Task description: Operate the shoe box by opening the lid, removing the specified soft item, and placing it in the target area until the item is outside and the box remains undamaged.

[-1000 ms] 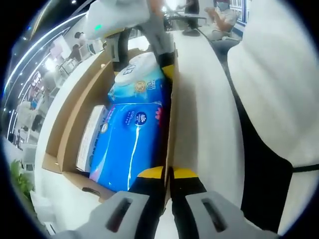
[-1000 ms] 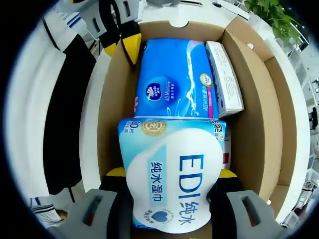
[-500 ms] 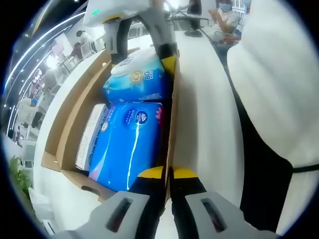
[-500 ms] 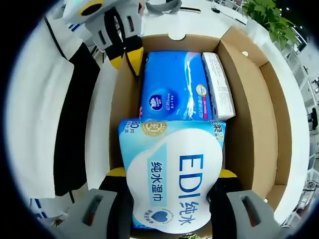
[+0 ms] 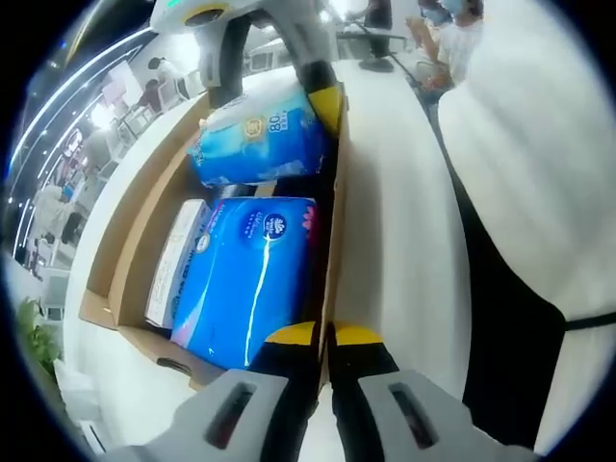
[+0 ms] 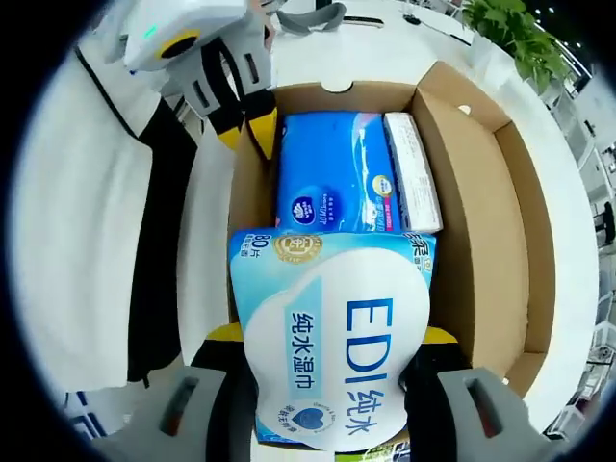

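An open brown shoe box (image 5: 135,241) (image 6: 481,221) lies on a white table. My right gripper (image 6: 332,335) is shut on a pale blue and white wet-wipes pack (image 6: 332,346) (image 5: 258,140), held above the box's end. Inside the box lie a bright blue tissue pack (image 5: 245,279) (image 6: 332,173) and a slim white pack (image 5: 173,260) (image 6: 412,173). My left gripper (image 5: 325,335) is shut on the box's side wall (image 5: 332,221), its yellow tips pinching the cardboard edge. That left gripper (image 6: 252,120) also shows at the box's far corner in the right gripper view.
A person in a white top and dark trousers (image 5: 520,192) (image 6: 87,221) stands close along the table's side. A green plant (image 6: 505,29) sits beyond the box. People and desks (image 5: 423,29) are in the background.
The wet-wipes pack has risen out of the box with my right gripper. In the right gripper view the box looks smaller and farther. My left gripper stays on the wall.
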`<state>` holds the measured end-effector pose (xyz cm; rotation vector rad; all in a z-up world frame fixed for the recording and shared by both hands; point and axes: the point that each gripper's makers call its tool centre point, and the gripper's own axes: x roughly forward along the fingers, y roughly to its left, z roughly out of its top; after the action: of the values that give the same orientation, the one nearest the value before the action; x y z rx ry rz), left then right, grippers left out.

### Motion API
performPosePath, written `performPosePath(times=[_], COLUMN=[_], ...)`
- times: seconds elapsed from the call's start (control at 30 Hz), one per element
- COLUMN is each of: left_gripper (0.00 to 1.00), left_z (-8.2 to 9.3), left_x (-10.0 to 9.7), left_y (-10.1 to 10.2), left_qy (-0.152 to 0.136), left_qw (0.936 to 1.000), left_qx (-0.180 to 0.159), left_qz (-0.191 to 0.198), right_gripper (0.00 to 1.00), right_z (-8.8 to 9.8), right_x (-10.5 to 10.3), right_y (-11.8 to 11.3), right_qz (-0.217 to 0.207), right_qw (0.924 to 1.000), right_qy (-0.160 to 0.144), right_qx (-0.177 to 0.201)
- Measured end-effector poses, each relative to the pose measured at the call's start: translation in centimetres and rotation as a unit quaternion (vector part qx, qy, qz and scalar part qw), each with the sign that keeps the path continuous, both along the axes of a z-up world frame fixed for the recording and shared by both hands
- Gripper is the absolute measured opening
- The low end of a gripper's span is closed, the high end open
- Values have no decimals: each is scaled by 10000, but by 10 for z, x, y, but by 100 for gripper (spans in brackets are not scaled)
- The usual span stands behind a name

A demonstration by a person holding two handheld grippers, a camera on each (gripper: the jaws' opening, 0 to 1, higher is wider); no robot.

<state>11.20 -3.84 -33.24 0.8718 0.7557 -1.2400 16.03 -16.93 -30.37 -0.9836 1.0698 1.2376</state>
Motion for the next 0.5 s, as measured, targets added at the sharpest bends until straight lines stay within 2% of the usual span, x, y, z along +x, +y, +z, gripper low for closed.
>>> performPosePath(times=[0.4,0.5], left_gripper=[3,3], left_z=[1,0], left_x=[0,0], left_y=[0,0], left_qy=[-73,-77], left_qw=[10000,10000], left_qx=[-15,-14], left_qz=[53,44], right_gripper=[60,60], right_z=[20,25], right_x=[6,2], right_y=[-7,-8], right_qz=[486,520], right_qw=[9981,9983], right_qy=[-350,-207], right_qx=[-150,-160])
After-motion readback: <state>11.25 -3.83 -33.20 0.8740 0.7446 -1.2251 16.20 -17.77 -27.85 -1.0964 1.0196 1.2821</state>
